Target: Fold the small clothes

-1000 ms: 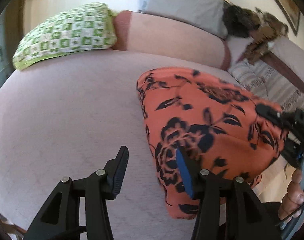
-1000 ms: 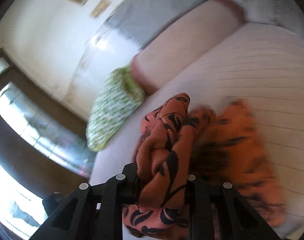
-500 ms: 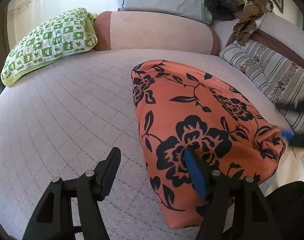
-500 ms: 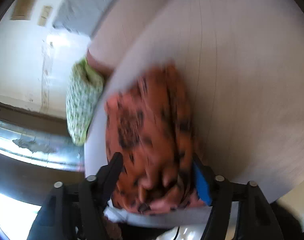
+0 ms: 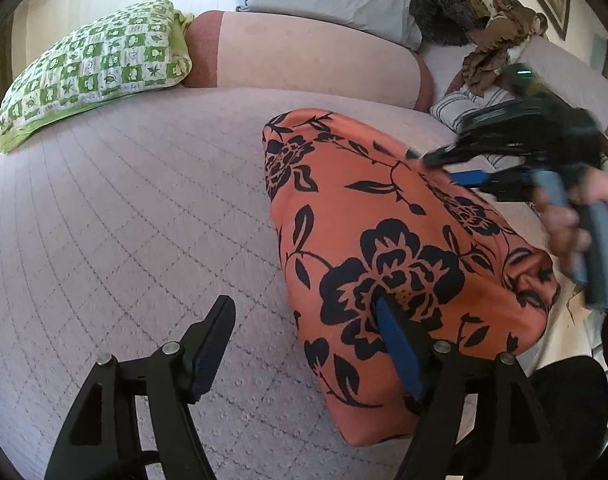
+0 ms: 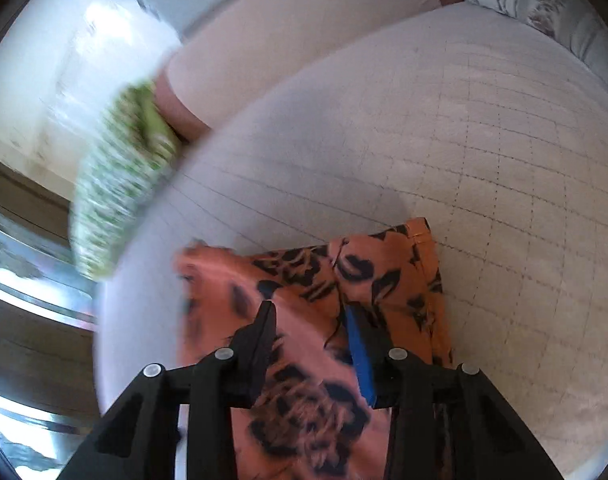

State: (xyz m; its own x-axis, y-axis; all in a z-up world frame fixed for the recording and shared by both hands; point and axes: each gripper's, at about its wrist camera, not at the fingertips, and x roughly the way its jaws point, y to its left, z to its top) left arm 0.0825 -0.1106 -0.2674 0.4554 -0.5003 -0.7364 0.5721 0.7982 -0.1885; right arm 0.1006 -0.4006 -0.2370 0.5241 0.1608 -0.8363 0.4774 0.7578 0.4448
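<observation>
Since a second ago the right gripper [image 6: 309,312] has let go of the bunched cloth [image 5: 383,248] and now hangs over it with its jaws apart and nothing between them; in the left view it has swung in from the right, blurred with motion. Nearest me, the left gripper [image 5: 304,320] is spread wide, its blue pad over the cloth's near edge, the other finger above bare bed [image 5: 124,220]. The orange flowered cloth now lies flatter, folded on the bed's right side. It looks thin, light and limp, likely to sag and slide, so I'd pinch it at a corner or hem. Farther back lies a green checked pillow [image 5: 96,76].
</observation>
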